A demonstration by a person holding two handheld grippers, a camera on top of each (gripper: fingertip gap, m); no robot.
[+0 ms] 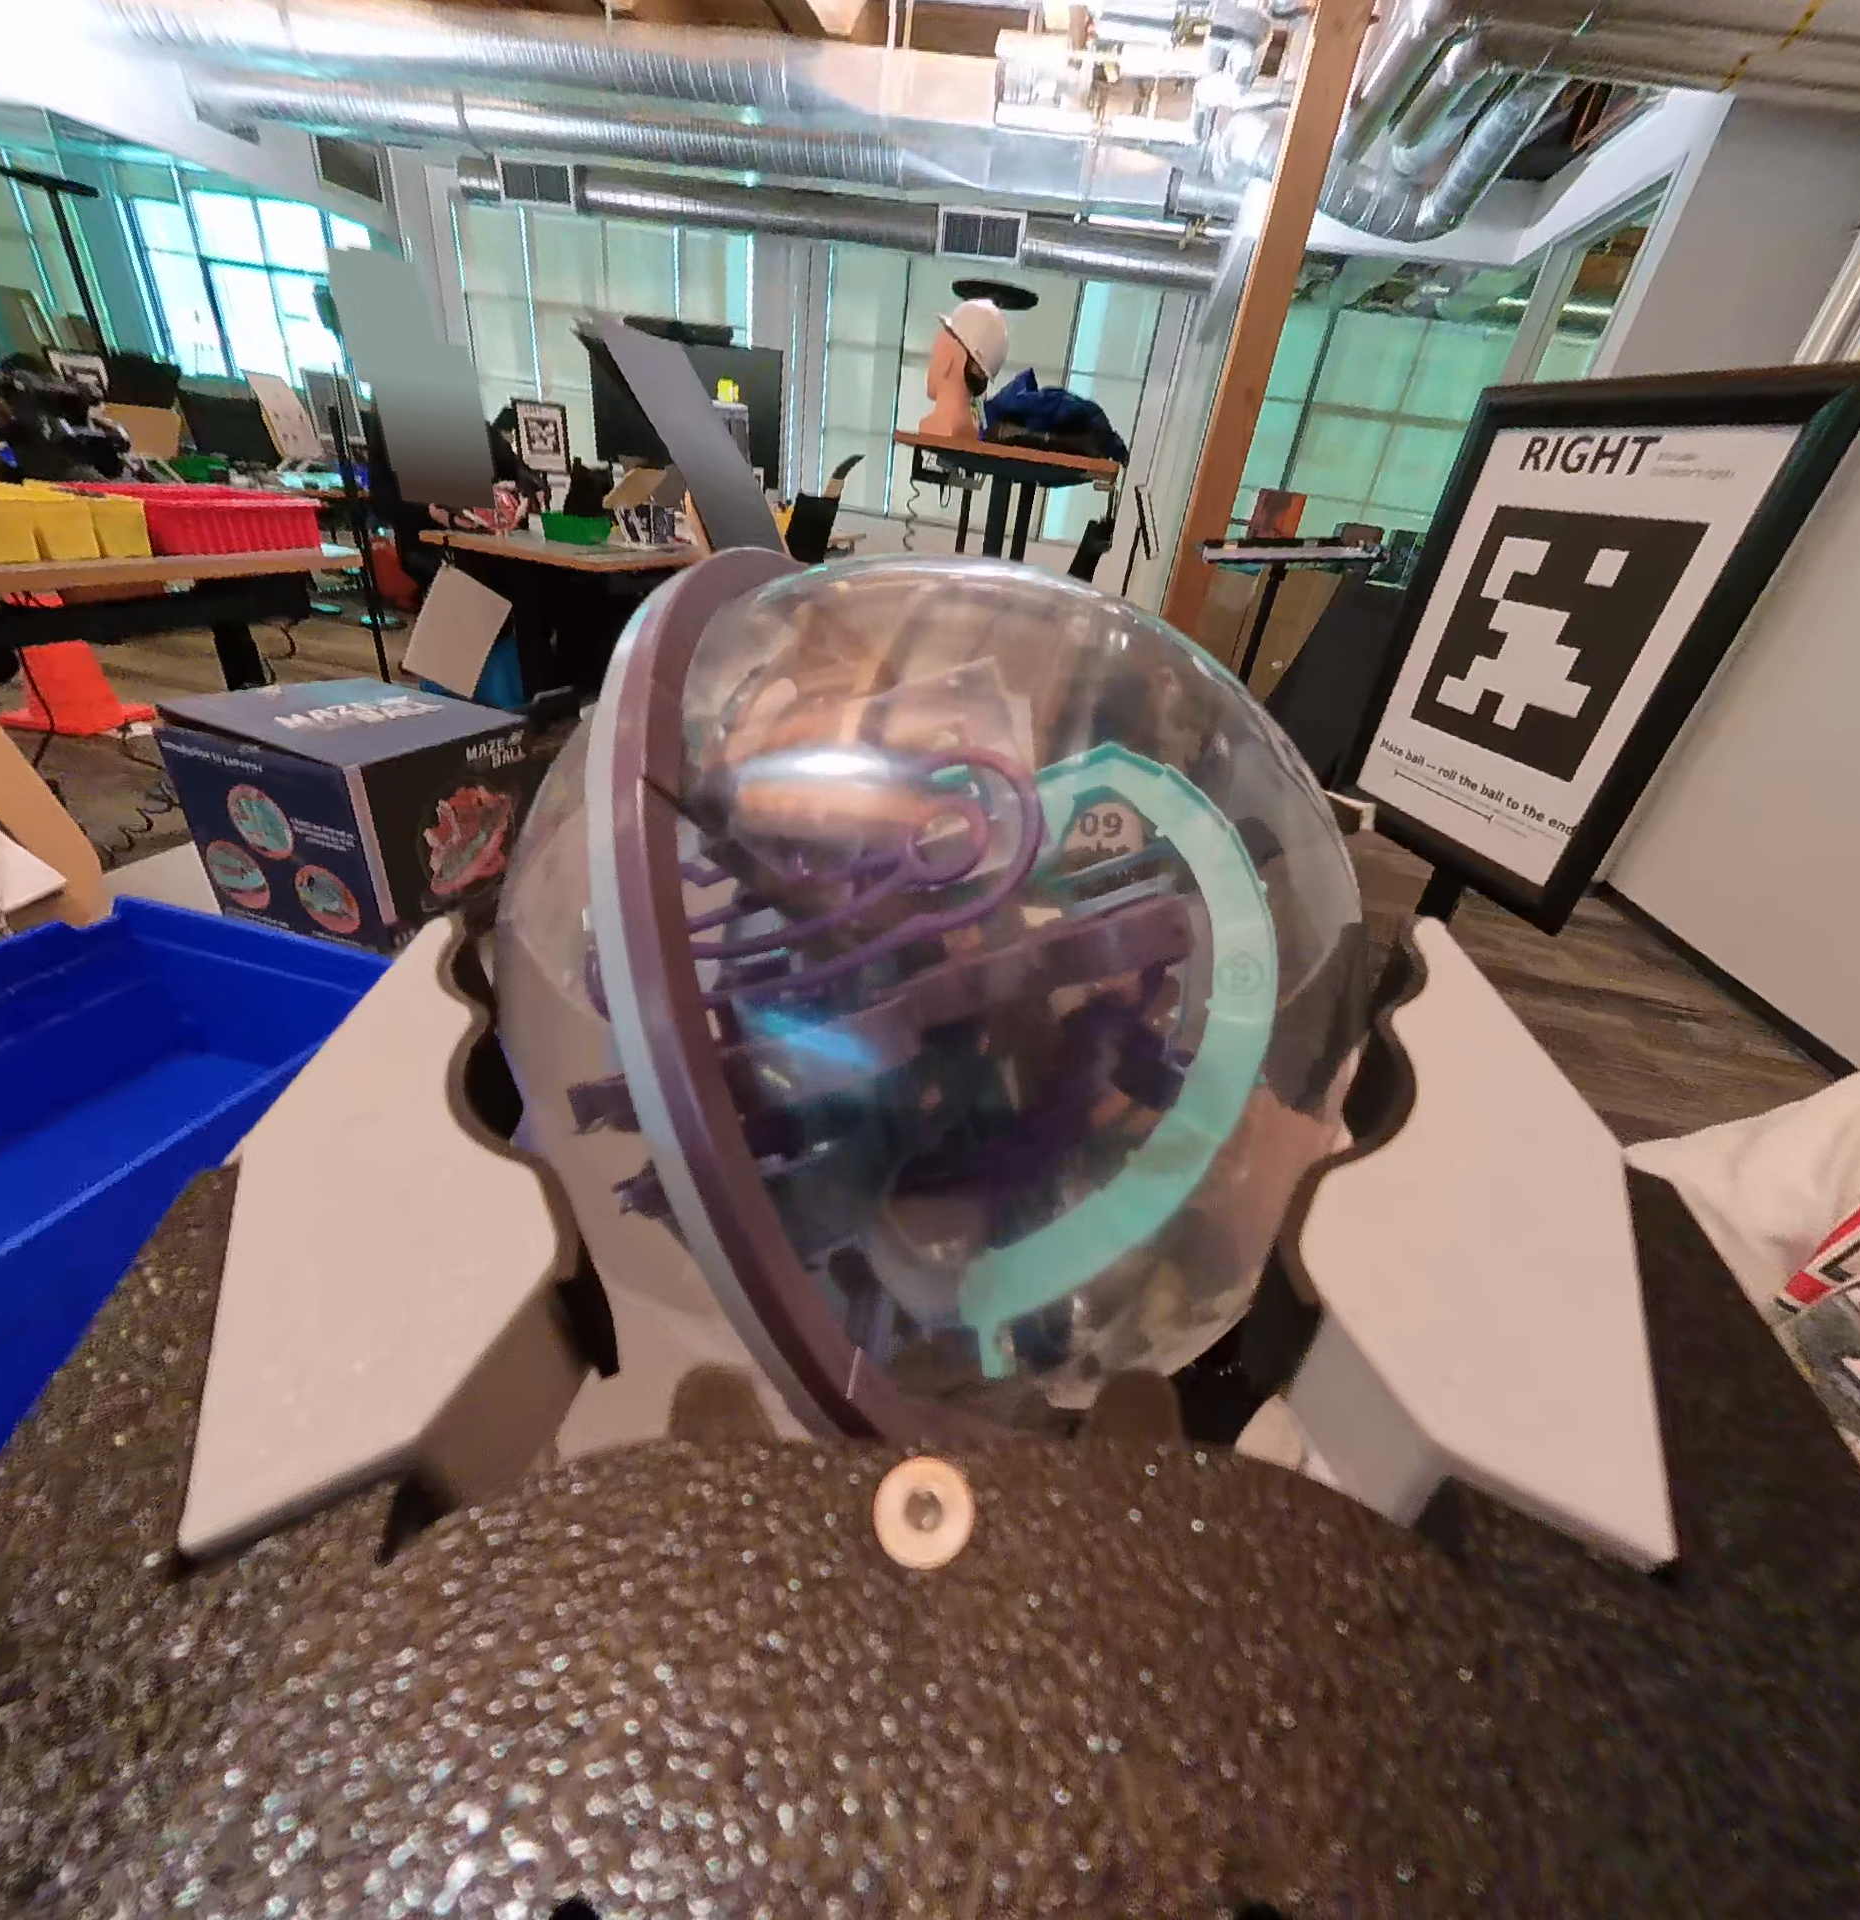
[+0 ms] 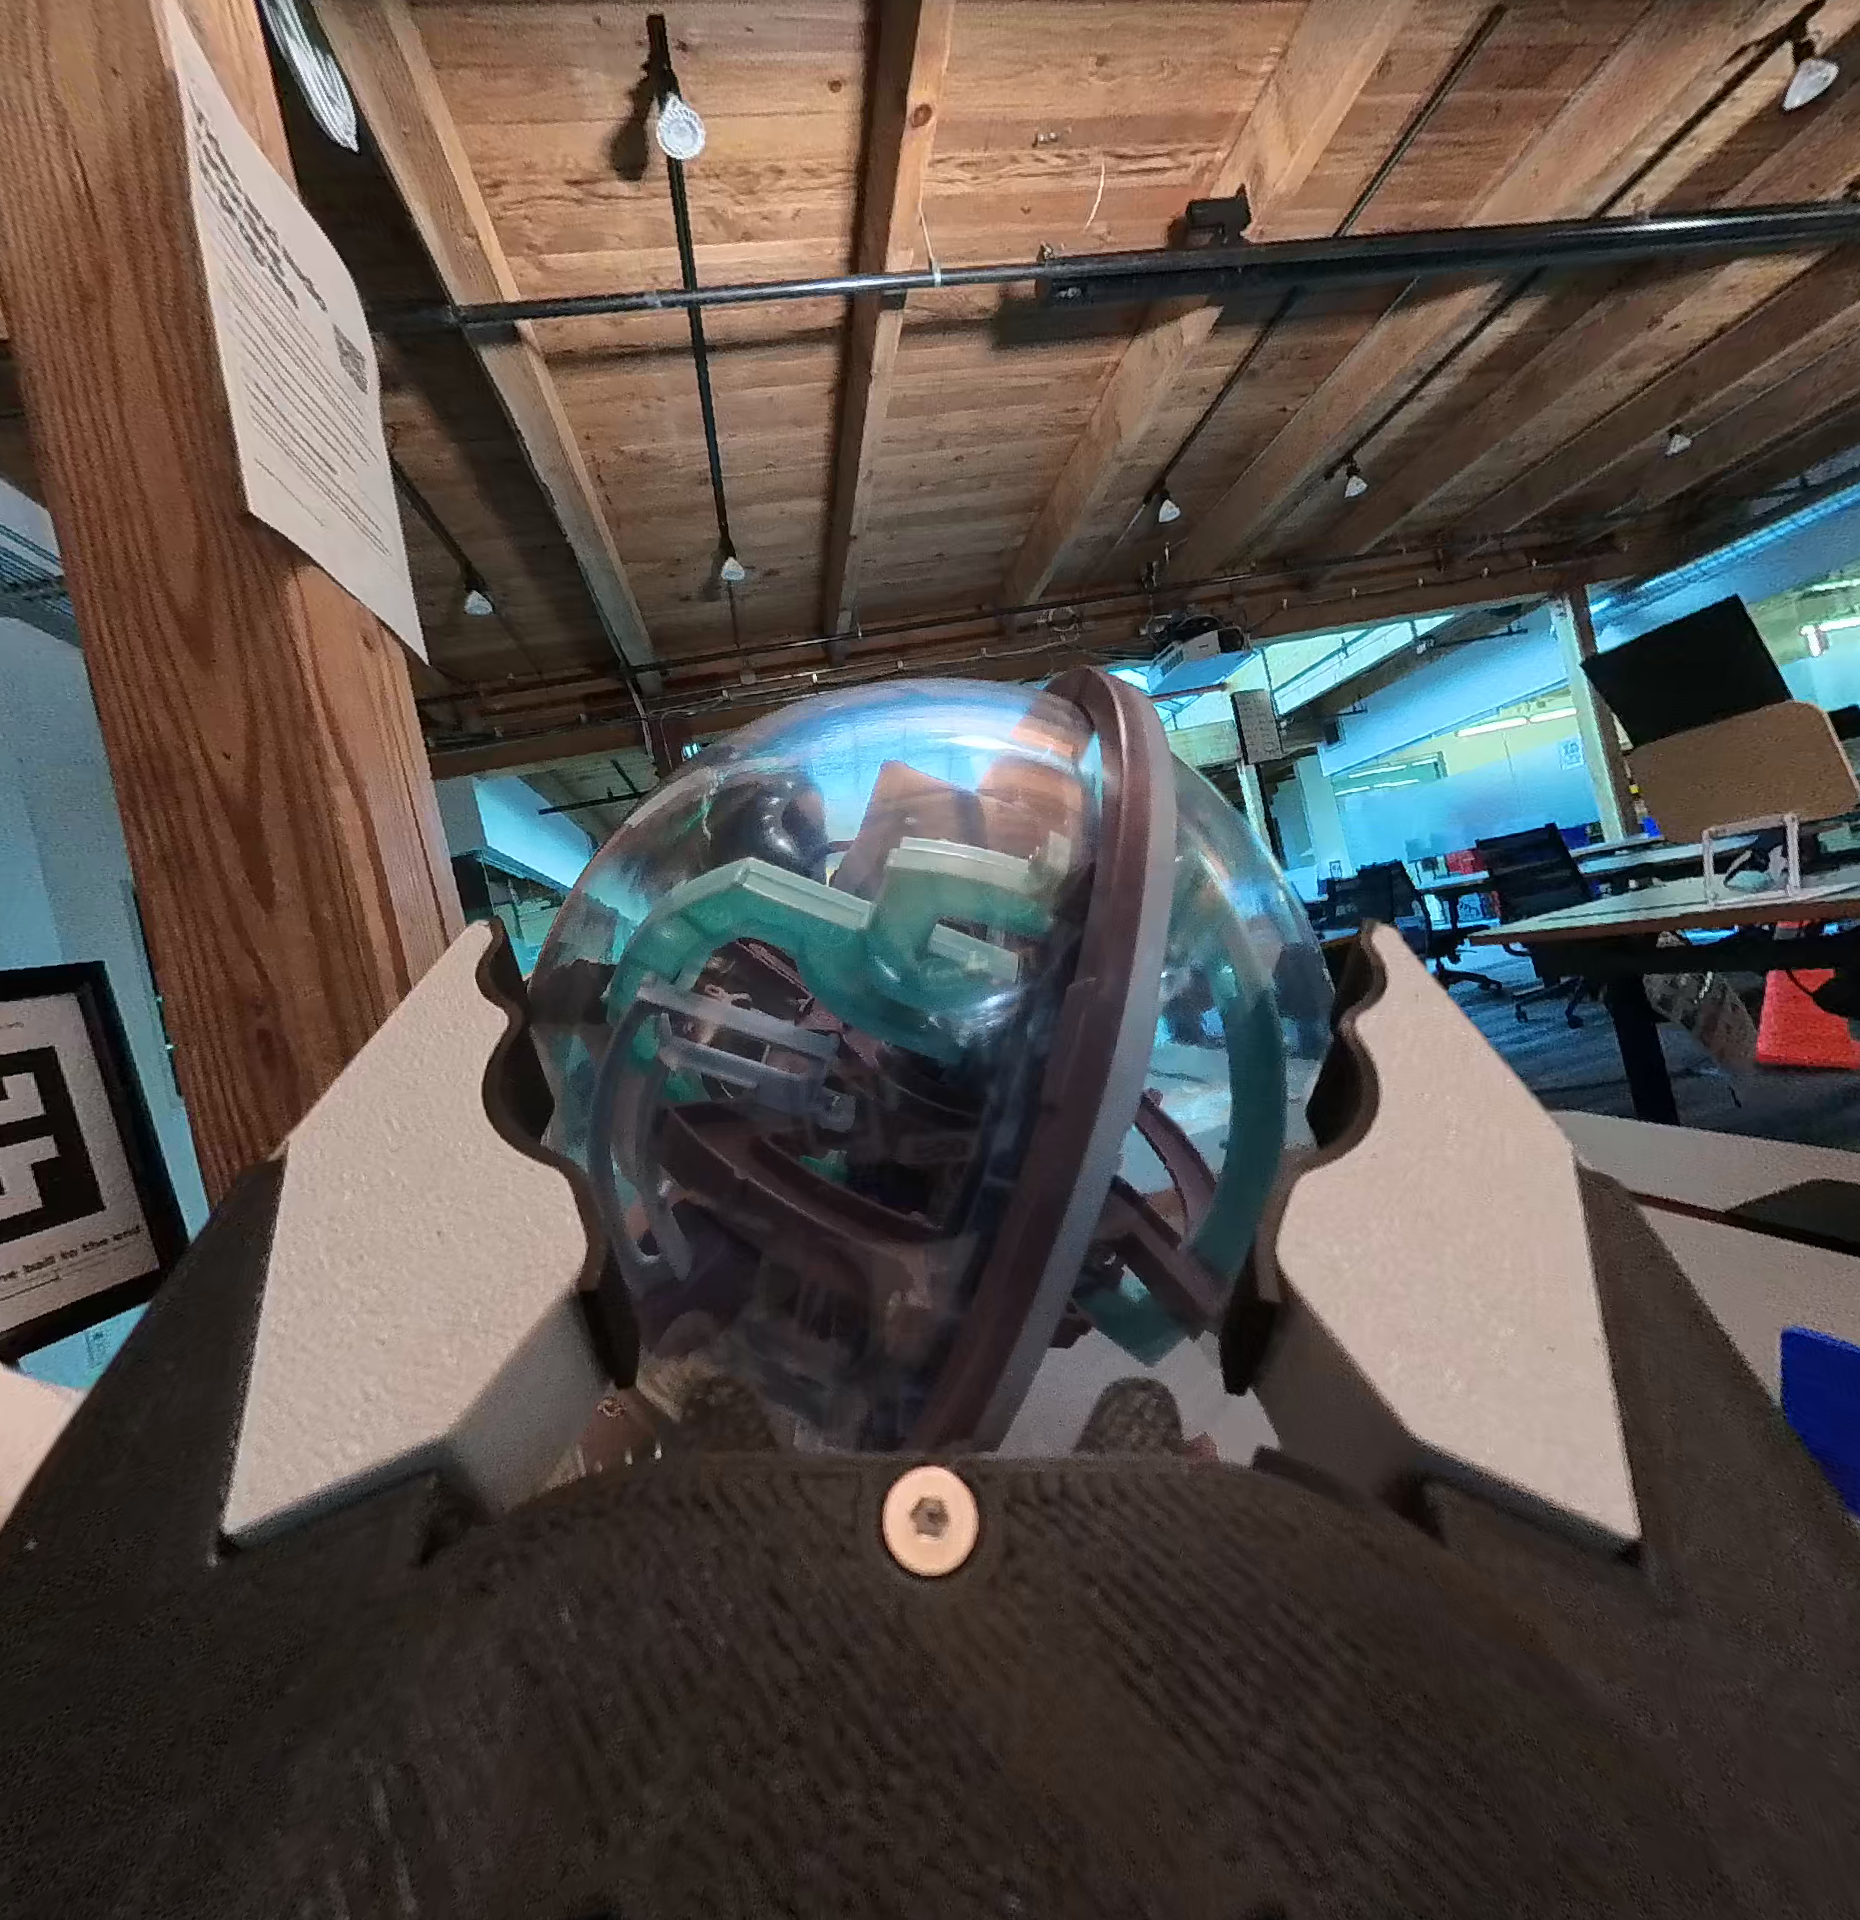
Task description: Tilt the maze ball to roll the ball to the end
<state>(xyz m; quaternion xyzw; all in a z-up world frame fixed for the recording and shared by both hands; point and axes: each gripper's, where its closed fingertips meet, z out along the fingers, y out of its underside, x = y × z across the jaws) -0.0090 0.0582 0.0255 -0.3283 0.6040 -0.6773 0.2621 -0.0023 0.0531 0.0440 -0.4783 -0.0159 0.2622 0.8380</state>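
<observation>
The maze ball is a clear sphere with a dark purple-brown ring around it and teal and purple tracks inside. In the left wrist view it fills the space between my left gripper's fingers, and both pads press on its sides. My left gripper holds it up off the table. In the right wrist view the same ball sits between my right gripper's fingers, pads against its sides. My right gripper points upward toward the wooden ceiling. I cannot make out the small ball inside the maze.
A blue bin lies low at the left and the maze ball's dark box stands behind it. A framed marker sign stands at the right. A wooden post rises close at the left. Desks and an orange cone are farther off.
</observation>
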